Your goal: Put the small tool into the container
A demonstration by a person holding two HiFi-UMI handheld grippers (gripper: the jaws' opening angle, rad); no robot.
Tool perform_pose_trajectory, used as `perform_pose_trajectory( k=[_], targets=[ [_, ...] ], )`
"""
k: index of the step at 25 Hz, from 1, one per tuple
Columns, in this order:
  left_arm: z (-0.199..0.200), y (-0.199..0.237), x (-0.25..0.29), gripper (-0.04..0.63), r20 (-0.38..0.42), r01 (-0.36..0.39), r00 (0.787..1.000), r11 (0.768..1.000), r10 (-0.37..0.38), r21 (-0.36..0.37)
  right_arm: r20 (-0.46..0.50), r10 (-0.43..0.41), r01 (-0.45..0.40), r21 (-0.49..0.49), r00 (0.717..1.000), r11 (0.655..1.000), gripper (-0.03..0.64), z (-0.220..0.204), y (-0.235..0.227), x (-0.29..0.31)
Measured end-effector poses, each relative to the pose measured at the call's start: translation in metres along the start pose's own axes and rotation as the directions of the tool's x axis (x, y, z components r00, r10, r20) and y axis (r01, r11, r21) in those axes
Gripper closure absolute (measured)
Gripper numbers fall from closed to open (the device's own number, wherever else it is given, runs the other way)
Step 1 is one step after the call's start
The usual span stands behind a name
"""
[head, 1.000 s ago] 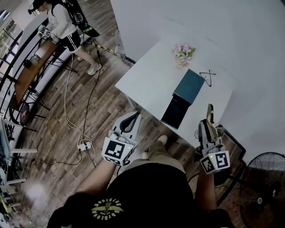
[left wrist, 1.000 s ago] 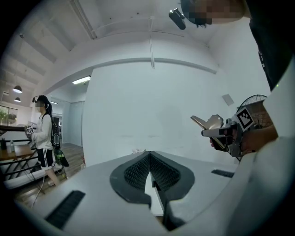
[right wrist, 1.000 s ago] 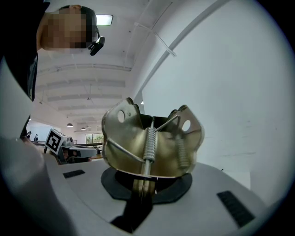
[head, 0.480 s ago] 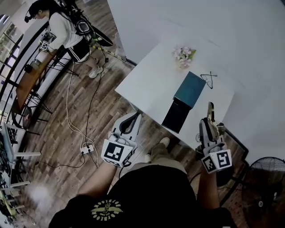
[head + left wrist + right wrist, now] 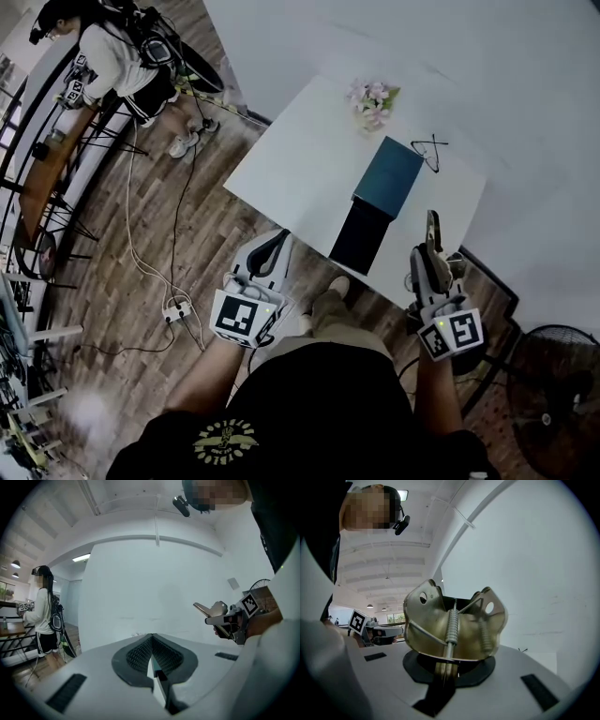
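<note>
My right gripper is shut on a small brass-coloured metal spring clip, which sticks up from the jaws over the table's near right edge. In the right gripper view the clip fills the middle, its tail pinched in my right gripper. A teal box with a dark part at its near end lies on the white table, left of and beyond the clip. My left gripper hangs shut and empty over the floor, off the table's near edge. Its own view shows the left gripper closed.
Pink flowers and a pair of glasses lie at the table's far side. A white wall stands behind. On the wooden floor are cables and a power strip. A fan stands lower right. A person stands at a desk far left.
The head view has shifted slightly, so the table sits a little more to the left and up. Both grippers keep their places; the clip stays held.
</note>
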State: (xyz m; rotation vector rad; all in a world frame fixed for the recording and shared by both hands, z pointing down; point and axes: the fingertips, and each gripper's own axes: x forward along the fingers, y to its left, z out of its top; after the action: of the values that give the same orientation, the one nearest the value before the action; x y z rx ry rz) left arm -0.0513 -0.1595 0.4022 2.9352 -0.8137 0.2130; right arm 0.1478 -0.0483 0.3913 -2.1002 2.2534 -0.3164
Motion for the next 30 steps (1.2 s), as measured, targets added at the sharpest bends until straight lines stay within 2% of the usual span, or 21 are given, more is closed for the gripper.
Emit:
perform_pose_trajectory(
  k=[12, 19, 23, 27, 30],
  targets=[
    [-0.002, 0.008, 0.072, 0.588, -0.025, 0.038, 0.999, 0.999, -0.037, 0.002, -0.014, 0.000, 0.001, 0.021, 1.000, 1.000, 0.574, 0.006, -0.048, 0.043],
    [0.033, 0.011, 0.118, 0.588, 0.008, 0.071, 0.997, 0.997, -0.071, 0.029, 0.016, 0.027, -0.027, 0.019, 1.000, 0.999, 0.574, 0.020, -0.066, 0.076],
    [0.044, 0.018, 0.138, 0.588, 0.003, 0.058, 0.998, 0.997, -0.058, 0.052, 0.029, 0.049, -0.049, 0.009, 0.998, 0.999, 0.574, 0.026, -0.076, 0.092],
    [0.058, 0.022, 0.151, 0.588, 0.035, 0.041, 0.998, 0.997, -0.043, 0.066, 0.037, 0.054, -0.055, 0.010, 0.998, 0.998, 0.574, 0.032, -0.087, 0.104],
    [0.068, 0.022, 0.162, 0.588, 0.039, 0.051, 0.998, 0.996, -0.054, 0.075, 0.060, 0.056, -0.056, 0.010, 0.997, 0.998, 0.574, 0.043, -0.091, 0.113]
  ],
)
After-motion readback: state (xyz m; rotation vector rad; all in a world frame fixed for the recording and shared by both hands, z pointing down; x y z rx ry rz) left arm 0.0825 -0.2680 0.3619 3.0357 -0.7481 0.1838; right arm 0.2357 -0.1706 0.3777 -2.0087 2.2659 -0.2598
